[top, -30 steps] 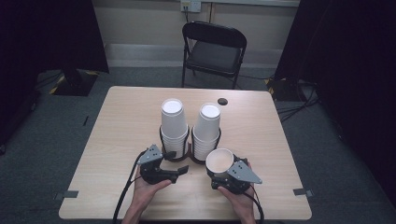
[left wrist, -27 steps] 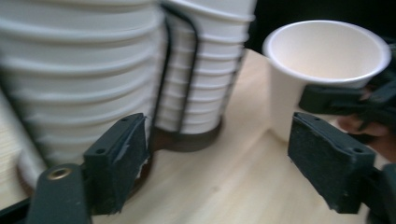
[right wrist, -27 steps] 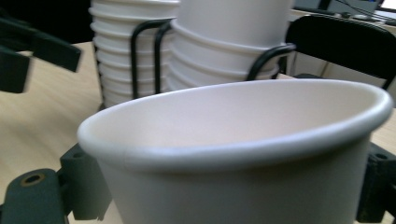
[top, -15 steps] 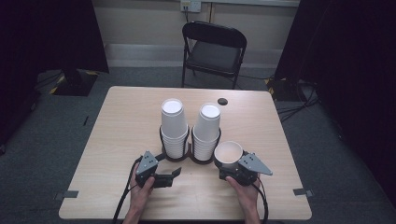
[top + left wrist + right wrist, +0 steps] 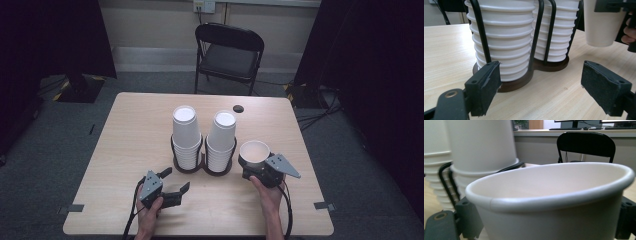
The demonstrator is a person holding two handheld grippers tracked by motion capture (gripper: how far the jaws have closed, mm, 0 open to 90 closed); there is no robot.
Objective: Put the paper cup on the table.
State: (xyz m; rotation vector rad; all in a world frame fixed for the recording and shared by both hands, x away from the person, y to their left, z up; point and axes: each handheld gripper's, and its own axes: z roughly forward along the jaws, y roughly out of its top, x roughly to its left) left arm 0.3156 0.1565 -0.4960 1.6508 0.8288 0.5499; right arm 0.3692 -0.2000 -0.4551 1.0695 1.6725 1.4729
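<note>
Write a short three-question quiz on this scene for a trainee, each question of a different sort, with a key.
1. True or false: the left gripper is shut on a cup.
2. Which gripper holds the single white cup? A. left B. right C. neither
3. Fill in: the two stacks of cups stand in a black wire ____ on the table.

Key: 1. False; its jaws stand apart, with nothing between them. 2. B, the right gripper. 3. Holder.

A lab or office room: grey carpet [image 5: 60, 150], black curtains [image 5: 50, 40] at both frame edges, a folding chair [image 5: 227, 55] top centre, taped-down worktop [image 5: 130, 130], and monitors on a counter [image 5: 574, 131] in the right gripper view.
</note>
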